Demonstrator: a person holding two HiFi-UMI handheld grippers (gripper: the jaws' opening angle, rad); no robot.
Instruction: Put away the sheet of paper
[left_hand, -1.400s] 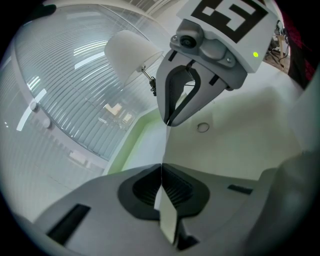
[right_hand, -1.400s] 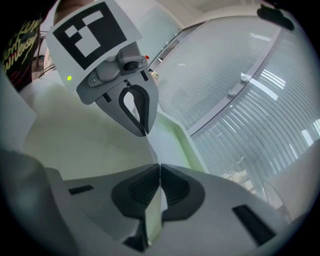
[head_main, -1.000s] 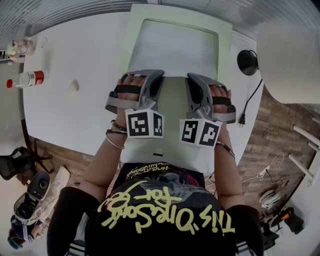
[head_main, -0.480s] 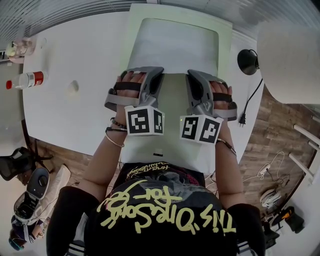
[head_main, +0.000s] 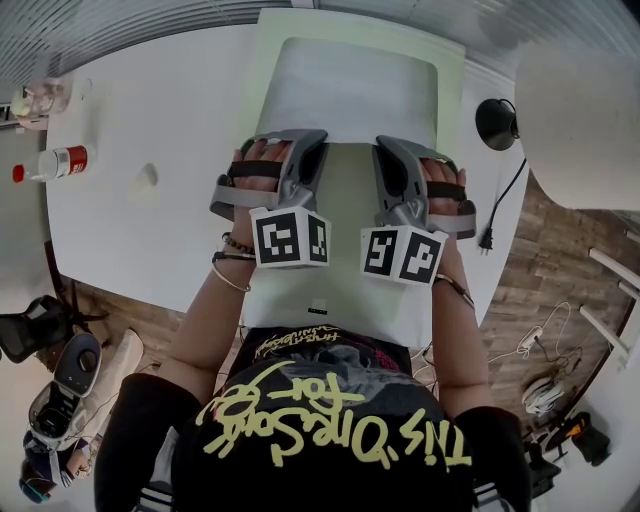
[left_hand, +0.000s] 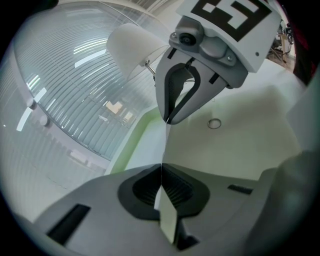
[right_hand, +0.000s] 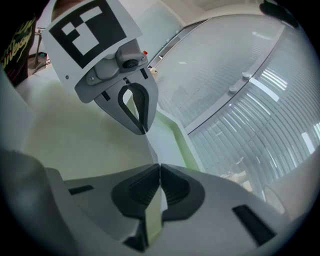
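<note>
Both grippers pinched shut on the sheet of paper

The left gripper had its jaws squeezed tight on the sheet's near edge. The right gripper was clamped on that same edge just beside it. The sheet stretched away from them over a pale green folder on the white counter.

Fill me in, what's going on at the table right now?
A person holds the sheet of paper by its near edge, with the left gripper and the right gripper each shut on it, side by side. The sheet's far part lies over a pale green tray on the white table.
</note>
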